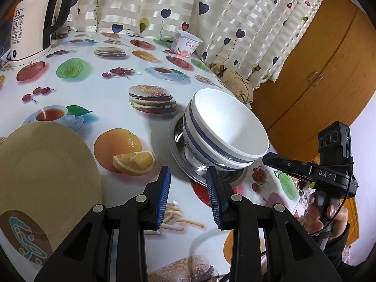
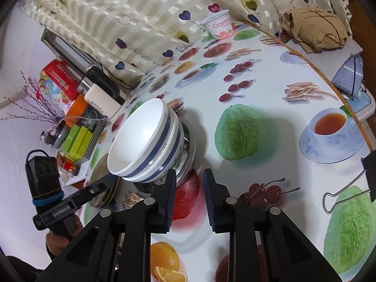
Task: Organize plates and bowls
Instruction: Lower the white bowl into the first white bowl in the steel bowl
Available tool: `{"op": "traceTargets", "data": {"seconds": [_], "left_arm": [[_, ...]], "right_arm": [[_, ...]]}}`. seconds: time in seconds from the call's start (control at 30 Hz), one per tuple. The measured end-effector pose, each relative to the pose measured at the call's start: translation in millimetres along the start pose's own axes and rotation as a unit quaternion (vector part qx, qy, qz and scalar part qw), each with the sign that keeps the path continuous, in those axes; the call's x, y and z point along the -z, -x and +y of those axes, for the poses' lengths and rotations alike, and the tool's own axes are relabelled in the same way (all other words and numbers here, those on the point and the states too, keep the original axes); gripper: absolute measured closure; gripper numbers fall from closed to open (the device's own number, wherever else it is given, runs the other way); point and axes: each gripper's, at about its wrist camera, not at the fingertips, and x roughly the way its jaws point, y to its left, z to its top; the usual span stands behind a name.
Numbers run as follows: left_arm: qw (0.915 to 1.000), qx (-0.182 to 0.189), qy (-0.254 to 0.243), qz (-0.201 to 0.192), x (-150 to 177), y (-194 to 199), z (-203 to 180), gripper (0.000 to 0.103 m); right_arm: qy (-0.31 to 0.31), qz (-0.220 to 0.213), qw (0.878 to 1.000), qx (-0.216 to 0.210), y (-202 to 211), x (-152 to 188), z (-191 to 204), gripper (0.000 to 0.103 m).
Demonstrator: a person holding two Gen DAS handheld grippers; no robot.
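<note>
Fruit-and-burger print cloth covers the table, striped heart curtain behind, wooden cabinet far right.

Left wrist view: left gripper has a moderate gap between its jaws with nothing in it, just printed cloth below. Its right pad sits just beside or over the near rim of the steel plate; can't tell if it touches. Stacked bowls, white with blue bands, sit tilted on that steel plate, right of centre. Tan plate near left, apart from the stack. Kettle far left, yogurt cup far centre. Right gripper's finger tip sits at the near-right rim of the bowls; contact unclear.

Right wrist view: right gripper jaws are narrow, released, nothing between them. Its left finger is just in front of the bowls' base and the steel plate rim. Bowls lean left. Left gripper comes in from the left, tip under the bowls' near rim, next to a plate edge there.

Risk, my read: the stack already leans on a slick steel plate. A nudge from either finger could slide or topple the bowls. Pinching the steel rim alone would likely tip the load off.
</note>
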Motion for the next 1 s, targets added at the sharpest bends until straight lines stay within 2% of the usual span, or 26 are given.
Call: {"op": "traceTargets", "data": {"seconds": [0.27,0.37,1.0], "left_arm": [[0.9999,-0.013,0.005,0.003,-2.5,-2.1,2.7,0.070],[0.9997,-0.023,0.006,0.006,-2.5,-3.3,4.2,0.070],[0.9996,-0.004,0.024,0.012,-7.2,-6.5,9.7,0.070]], "right_arm": [[-0.001,0.003,1.000,-0.006,-1.2,0.6,-0.5,0.079],[-0.005,0.004,1.000,0.005,-2.1,-0.3,-1.5,0.079],[0.004,0.012,1.000,0.006,-6.4,1.0,5.5,0.079]]}}
